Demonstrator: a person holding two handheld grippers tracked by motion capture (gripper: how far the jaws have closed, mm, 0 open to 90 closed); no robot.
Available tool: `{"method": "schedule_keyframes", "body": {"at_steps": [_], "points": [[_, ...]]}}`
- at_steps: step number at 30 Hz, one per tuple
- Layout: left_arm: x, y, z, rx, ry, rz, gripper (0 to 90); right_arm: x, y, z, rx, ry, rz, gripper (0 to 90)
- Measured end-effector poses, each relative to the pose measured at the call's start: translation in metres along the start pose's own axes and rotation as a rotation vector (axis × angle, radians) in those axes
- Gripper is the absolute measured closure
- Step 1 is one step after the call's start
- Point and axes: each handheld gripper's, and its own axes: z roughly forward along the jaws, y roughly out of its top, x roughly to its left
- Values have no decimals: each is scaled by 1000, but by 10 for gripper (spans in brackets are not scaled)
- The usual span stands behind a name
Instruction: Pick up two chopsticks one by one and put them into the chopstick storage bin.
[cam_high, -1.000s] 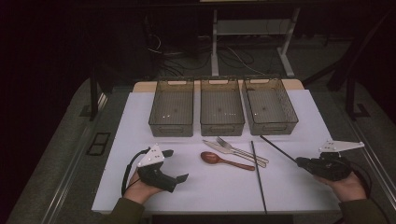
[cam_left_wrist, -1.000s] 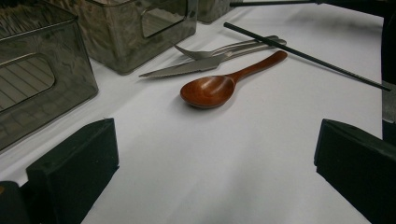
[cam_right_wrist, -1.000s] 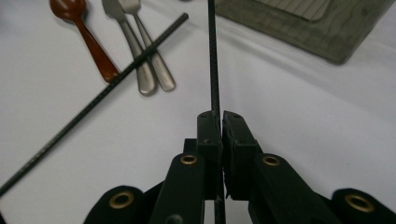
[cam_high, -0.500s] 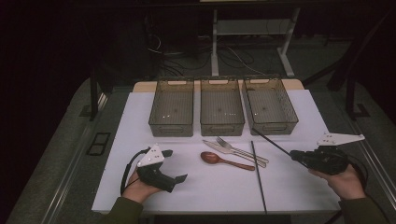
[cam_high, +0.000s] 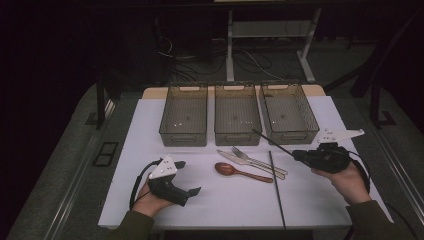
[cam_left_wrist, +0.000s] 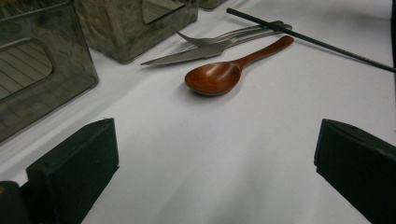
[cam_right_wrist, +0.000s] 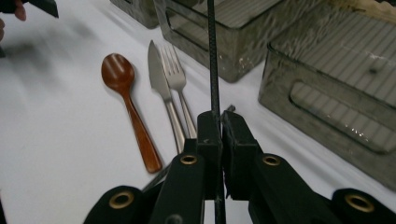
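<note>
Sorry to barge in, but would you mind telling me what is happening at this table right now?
A person is working with a gripper in each hand. The right gripper is shut on a black chopstick, held above the white table in front of three clear bins. The left gripper rests open near the table's front edge. A second chopstick, a wooden spoon, a knife and a fork lie on the table.

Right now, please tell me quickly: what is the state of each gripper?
Left gripper: open, holding nothing, resting on the table.
Right gripper: shut on a black chopstick, lifted above the table.
</note>
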Motion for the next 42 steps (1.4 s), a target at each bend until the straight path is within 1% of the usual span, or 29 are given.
{"method": "schedule_keyframes", "body": {"at_steps": [5, 8, 9, 10, 12, 14, 16, 17, 19, 20, 21, 22, 23, 24, 32, 38, 39, 40, 42], "points": [[-1, 0, -1, -5, 0, 1, 0, 2, 15, 14, -7, 7, -6, 851], [-1, 0, 0, 4, 2, 7, 0, 5, 24, 21, -13, 18, -16, 851], [-1, 0, 0, 2, 4, 9, 0, 7, 30, 26, -13, 22, -26, 851], [-1, 0, 0, 0, 4, 10, 0, 7, 30, 26, -13, 22, -26, 851], [-1, 0, 0, 1, 4, 11, 0, 9, 36, 30, -11, 19, -34, 851], [-1, 0, -1, 3, 5, 12, 0, 11, 42, 34, -17, 22, -33, 851], [-1, 0, 0, -3, 5, 2, 0, 12, 48, 37, -21, 22, -34, 851], [-1, 0, 0, -5, 6, 3, 0, 12, 55, 40, -31, 17, -26, 851], [-2, 1, 0, -4, 6, 7, 0, 13, 58, 41, -35, 15, -26, 851], [-2, 1, 0, -2, 9, 10, 0, 14, 65, 43, -42, 12, -24, 851], [-2, 1, 0, -1, 9, 11, 0, 14, 65, 43, -42, 12, -24, 851], [-2, 1, 0, -4, 8, 8, 0, 14, 68, 45, -44, 9, -21, 851], [-2, 1, 1, -7, 8, 9, 0, 15, 76, 49, -41, 7, -28, 851], [-2, 1, 1, -8, 7, 11, 0, 15, 76, 49, -41, 7, -28, 851], [-2, 1, 1, -9, 4, 9, 0, 27, 108, 76, -24, -6, -59, 851], [-2, 2, 0, -15, 2, 11, 0, 34, 125, 97, -8, -5, -62, 851], [-2, 2, 0, -14, 3, 12, 0, 37, 131, 104, -3, -8, -64, 851], [-2, 2, 0, -14, 3, 12, 0, 37, 131, 104, -3, -8, -64, 851], [-1, 2, -1, -11, 5, 15, 0, 39, 137, 110, -5, -6, -60, 851]]}}
